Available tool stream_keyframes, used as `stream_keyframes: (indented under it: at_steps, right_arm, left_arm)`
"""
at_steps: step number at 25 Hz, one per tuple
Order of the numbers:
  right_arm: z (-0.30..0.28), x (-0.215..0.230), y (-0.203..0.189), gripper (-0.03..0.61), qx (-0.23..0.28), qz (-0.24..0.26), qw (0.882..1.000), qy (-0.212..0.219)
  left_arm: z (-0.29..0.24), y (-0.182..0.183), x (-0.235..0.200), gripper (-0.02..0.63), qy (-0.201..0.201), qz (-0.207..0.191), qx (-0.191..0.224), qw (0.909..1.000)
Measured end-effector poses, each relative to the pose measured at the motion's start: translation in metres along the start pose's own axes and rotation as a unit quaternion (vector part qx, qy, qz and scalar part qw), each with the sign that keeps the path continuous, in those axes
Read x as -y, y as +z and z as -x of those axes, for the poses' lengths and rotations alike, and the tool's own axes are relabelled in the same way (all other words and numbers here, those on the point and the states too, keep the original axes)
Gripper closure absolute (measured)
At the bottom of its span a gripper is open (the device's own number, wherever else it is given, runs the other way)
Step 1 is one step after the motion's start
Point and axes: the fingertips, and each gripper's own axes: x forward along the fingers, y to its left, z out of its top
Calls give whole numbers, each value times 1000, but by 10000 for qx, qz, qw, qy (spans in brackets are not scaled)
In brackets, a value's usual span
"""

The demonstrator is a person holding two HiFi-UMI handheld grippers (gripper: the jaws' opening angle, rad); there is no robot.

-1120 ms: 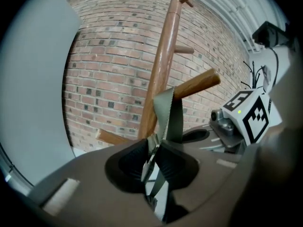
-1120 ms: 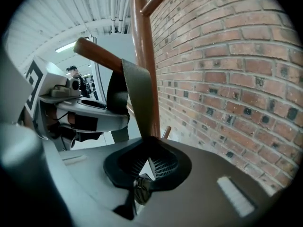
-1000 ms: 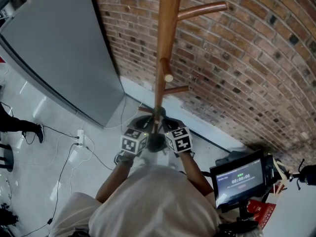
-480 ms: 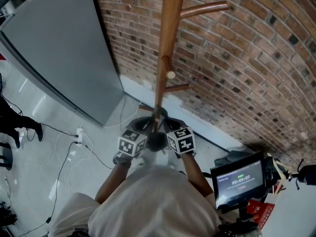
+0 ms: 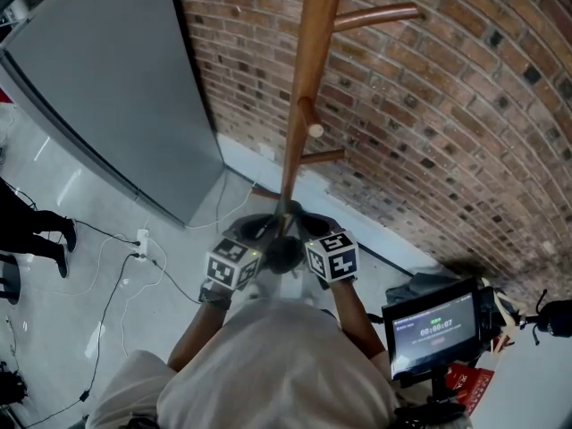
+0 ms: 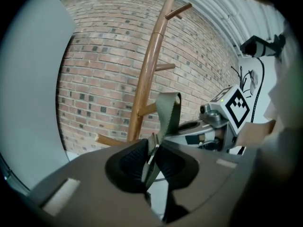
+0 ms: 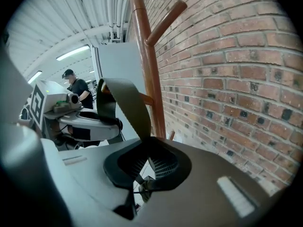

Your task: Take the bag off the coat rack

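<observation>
The wooden coat rack (image 5: 308,88) stands against the brick wall, its pegs bare in the head view. An olive-grey bag strap (image 6: 168,112) arches between my two grippers, in front of a low peg; I cannot tell whether it touches the peg. My left gripper (image 6: 151,157) is shut on the strap at a metal buckle. My right gripper (image 7: 147,162) is shut on the strap's (image 7: 125,103) other end. In the head view both grippers (image 5: 231,266) (image 5: 332,256) sit close together by the rack's foot, with a dark part of the bag (image 5: 284,253) between them.
A tall grey panel (image 5: 107,88) leans at the left of the brick wall (image 5: 447,132). Cables and a power strip (image 5: 143,244) lie on the pale floor. A monitor on a stand (image 5: 433,324) is at the lower right. A person's legs (image 5: 36,231) show at the left edge.
Both grippers have drifted slightly down and apart in the head view, still shut on the strap. The person's legs at the left edge have shifted.
</observation>
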Motion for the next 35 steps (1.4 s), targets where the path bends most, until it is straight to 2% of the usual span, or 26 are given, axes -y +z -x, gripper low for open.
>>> stream_keyframes:
  at_steps: [10, 16, 28, 31, 35]
  right_arm:
    - [24, -11, 28, 571, 274, 5, 9994, 228]
    - [47, -19, 59, 571, 663, -312, 9965, 400]
    - [77, -27, 100, 571, 1156, -214, 9916, 534]
    - [87, -33, 114, 571, 1336, -333, 9873, 788]
    - [106, -43, 143, 571, 1760, -489, 9757, 1211]
  left_arm:
    - [24, 26, 3, 568, -50, 39, 323, 9995]
    - [48, 53, 2, 568, 23, -17, 630, 9980]
    - [67, 103, 9, 568, 52, -371, 1082, 9934]
    - [71, 114, 11, 568, 66, -435, 1140, 9925]
    - [79, 134, 13, 568, 122, -531, 1262, 9905]
